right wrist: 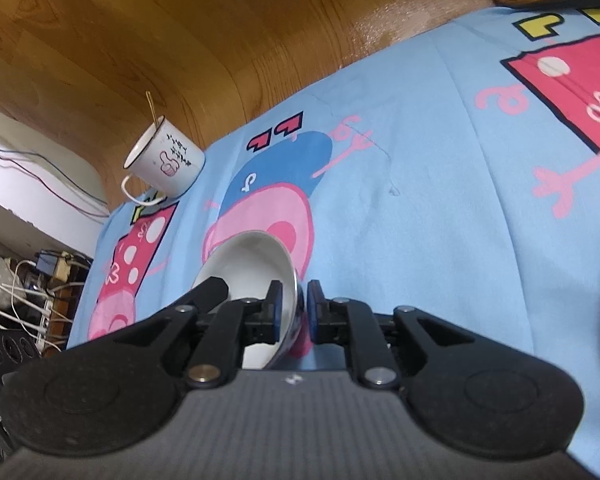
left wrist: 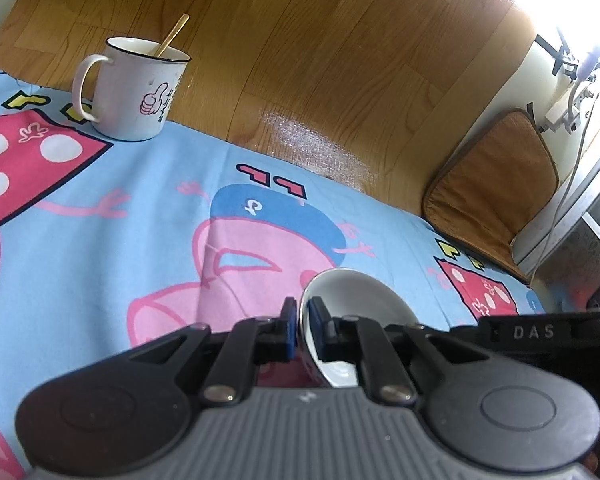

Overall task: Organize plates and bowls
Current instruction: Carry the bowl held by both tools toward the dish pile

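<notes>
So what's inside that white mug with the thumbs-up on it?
A thin gold stick, maybe a spoon handle, leans out of the mug. Its lower end is hidden by the mug's wall, and neither view shows the bottom, so I can't tell if there's any drink.

The cloth [left wrist: 140,208] is light blue, printed with pink cartoon pigs, a blue cap, red white-spotted patches and yellow black-edged marks. The mug [left wrist: 134,88] at far left is white with a dark rim, a pink thumbs-up and black writing; its stick [left wrist: 174,34] is pale yellow. The bowl [left wrist: 356,300] is white inside. Both grippers [left wrist: 303,322] [right wrist: 300,312] are black with blue pads [left wrist: 289,332]. The floor [left wrist: 300,60] is brown woodgrain. The cushion [left wrist: 496,184] at right is tan.
</notes>
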`<state>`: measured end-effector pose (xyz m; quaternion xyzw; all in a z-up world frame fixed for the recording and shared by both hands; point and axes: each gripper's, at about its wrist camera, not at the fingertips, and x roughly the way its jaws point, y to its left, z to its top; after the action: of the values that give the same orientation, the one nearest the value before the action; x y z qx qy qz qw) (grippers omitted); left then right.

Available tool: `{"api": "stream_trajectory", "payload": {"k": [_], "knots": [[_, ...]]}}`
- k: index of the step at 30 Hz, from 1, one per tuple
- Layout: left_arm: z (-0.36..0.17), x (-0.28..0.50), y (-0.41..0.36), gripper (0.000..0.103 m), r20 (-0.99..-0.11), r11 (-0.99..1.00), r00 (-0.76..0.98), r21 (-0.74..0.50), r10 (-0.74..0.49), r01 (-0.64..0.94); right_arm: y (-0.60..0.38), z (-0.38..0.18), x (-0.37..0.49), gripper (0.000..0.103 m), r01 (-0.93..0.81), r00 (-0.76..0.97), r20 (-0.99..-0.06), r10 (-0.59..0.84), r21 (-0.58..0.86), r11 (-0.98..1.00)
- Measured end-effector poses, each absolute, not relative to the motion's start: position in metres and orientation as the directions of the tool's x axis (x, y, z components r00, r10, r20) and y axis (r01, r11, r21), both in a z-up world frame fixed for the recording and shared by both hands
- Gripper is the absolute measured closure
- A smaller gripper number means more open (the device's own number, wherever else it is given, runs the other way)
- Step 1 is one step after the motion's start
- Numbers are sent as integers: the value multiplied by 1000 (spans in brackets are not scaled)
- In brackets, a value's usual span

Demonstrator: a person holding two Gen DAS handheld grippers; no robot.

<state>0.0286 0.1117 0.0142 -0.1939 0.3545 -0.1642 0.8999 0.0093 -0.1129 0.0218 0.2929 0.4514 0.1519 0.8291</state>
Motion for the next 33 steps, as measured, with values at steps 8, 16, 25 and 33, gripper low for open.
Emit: {"api": "stream_trajectory", "payload": {"k": [8, 16, 25, 33], "knots": [[14, 29, 112, 94, -576, 871, 694, -466, -431, 155, -112, 22, -7, 78, -9, 610, -632, 478, 598, 801], [13, 30, 112, 93, -578, 872, 694, -464, -430, 154, -107, 22, -11, 78, -40, 633, -631, 448, 552, 833], [15, 27, 112, 93, -564, 872, 704, -462, -431, 164, -95, 24, -17, 89, -83, 637, -629, 445, 517, 852], [16, 26, 113, 93, -558, 870, 710, -467, -429, 159, -95, 24, -17, 90, -91, 645, -623, 443, 514, 853]]}}
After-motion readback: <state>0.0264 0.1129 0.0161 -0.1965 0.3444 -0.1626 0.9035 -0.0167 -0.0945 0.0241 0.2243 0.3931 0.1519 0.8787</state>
